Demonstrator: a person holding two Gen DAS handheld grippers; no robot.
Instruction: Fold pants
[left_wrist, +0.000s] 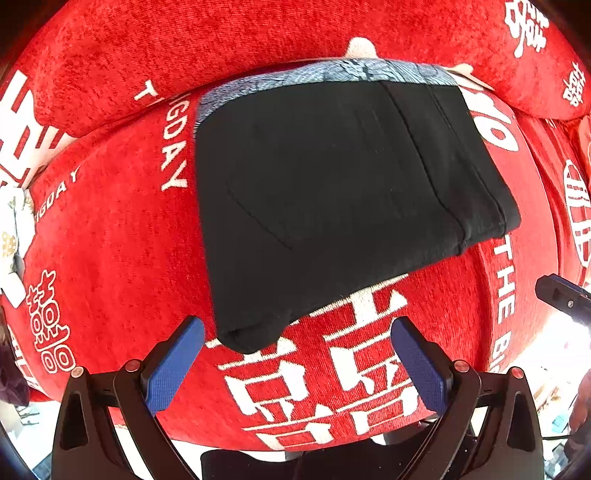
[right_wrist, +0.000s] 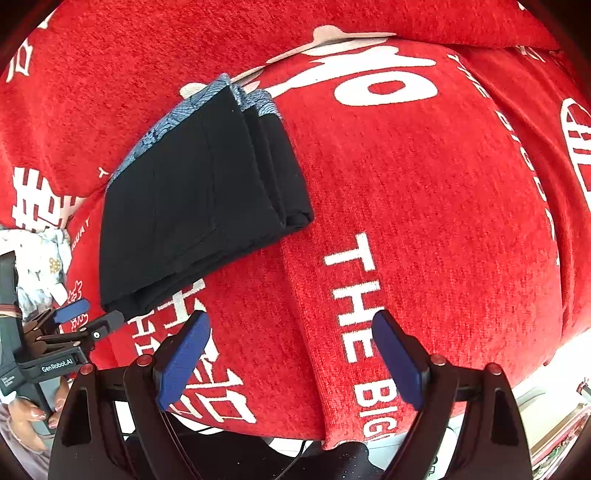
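Observation:
The black pants (left_wrist: 332, 199) lie folded into a compact rectangle on the red sofa seat, with a blue-grey patterned waistband along the far edge. My left gripper (left_wrist: 297, 341) is open and empty, just short of the pants' near corner. In the right wrist view the folded pants (right_wrist: 192, 206) lie at upper left. My right gripper (right_wrist: 291, 332) is open and empty over bare red cushion to the right of the pants. The left gripper (right_wrist: 90, 315) shows at the left edge there, and the right gripper's tip (left_wrist: 561, 295) shows at the right edge of the left wrist view.
The red sofa cover (right_wrist: 424, 184) bears white lettering and characters. The back cushions (left_wrist: 184, 48) rise behind the pants. A white patterned cloth (right_wrist: 40, 258) lies at the left end. The seat's front edge (right_wrist: 332, 439) is just below the grippers.

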